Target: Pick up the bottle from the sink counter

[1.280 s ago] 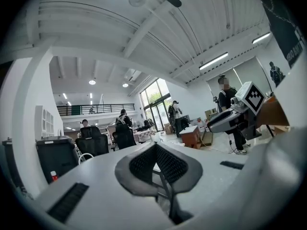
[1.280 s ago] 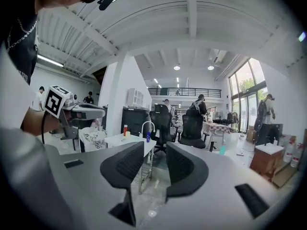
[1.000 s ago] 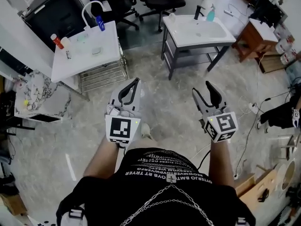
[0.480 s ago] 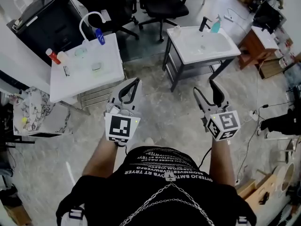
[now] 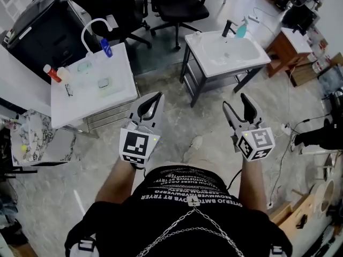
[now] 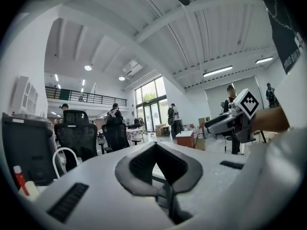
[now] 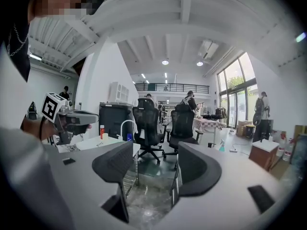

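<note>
A teal bottle (image 5: 241, 30) stands at the back of the white sink counter (image 5: 259, 58), beside a black faucet (image 5: 229, 27). It also shows far off in the right gripper view as a small teal bottle (image 7: 221, 146). Both grippers are held at waist height over the floor, well short of the counter. My left gripper (image 5: 156, 95) has its tips touching, with nothing in it; in its own view the left gripper (image 6: 154, 145) forms a closed loop. My right gripper (image 5: 235, 101) is open and empty, and the right gripper (image 7: 155, 161) shows floor between its pads.
A white table (image 5: 120, 92) at the left carries a red bottle (image 5: 52, 73), a blue bottle (image 5: 106, 48) and a white arched tap. Black office chairs (image 5: 177, 4) stand behind. A wooden cabinet (image 5: 297, 50) and floor cables (image 5: 284, 127) lie to the right.
The right gripper's jaws have spread wider. The head view has shifted so the left table sits further left and the sink counter slightly lower. A foot now shows on the floor.
</note>
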`<action>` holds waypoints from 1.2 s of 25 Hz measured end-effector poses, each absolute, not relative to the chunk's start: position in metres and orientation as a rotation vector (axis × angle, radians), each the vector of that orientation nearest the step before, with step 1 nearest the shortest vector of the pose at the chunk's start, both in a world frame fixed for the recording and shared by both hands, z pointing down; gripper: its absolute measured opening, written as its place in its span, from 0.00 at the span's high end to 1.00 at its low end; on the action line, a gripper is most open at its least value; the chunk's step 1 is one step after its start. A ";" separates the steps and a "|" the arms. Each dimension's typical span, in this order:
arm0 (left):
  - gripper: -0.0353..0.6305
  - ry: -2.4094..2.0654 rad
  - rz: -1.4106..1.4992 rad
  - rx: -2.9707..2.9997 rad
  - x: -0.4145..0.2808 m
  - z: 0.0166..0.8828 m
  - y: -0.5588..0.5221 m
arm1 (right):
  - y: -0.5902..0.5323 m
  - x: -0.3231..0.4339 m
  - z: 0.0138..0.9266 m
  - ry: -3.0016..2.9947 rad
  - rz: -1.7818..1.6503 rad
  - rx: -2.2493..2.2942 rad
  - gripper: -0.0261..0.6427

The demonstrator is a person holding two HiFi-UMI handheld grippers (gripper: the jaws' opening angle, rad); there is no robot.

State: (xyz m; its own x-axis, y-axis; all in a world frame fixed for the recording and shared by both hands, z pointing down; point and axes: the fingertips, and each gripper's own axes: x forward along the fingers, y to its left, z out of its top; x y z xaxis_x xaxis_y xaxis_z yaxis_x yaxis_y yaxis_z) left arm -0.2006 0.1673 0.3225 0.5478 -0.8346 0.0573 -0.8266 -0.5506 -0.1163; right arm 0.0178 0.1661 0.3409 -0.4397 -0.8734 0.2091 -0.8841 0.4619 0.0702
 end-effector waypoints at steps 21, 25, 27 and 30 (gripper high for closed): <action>0.94 1.577 -0.262 -2.624 -0.156 0.324 -0.023 | -0.039 0.069 0.347 -2.570 0.114 1.434 0.53; 0.94 1.572 -0.273 -2.624 -0.129 0.322 -0.059 | -0.075 0.087 0.346 -2.585 0.118 1.403 0.54; 0.94 1.579 -0.270 -2.622 -0.116 0.323 -0.079 | -0.096 0.099 0.350 -2.588 0.136 1.390 0.53; 0.94 1.609 -0.276 -2.612 -0.098 0.327 -0.105 | -0.125 0.114 0.358 -2.588 0.145 1.356 0.54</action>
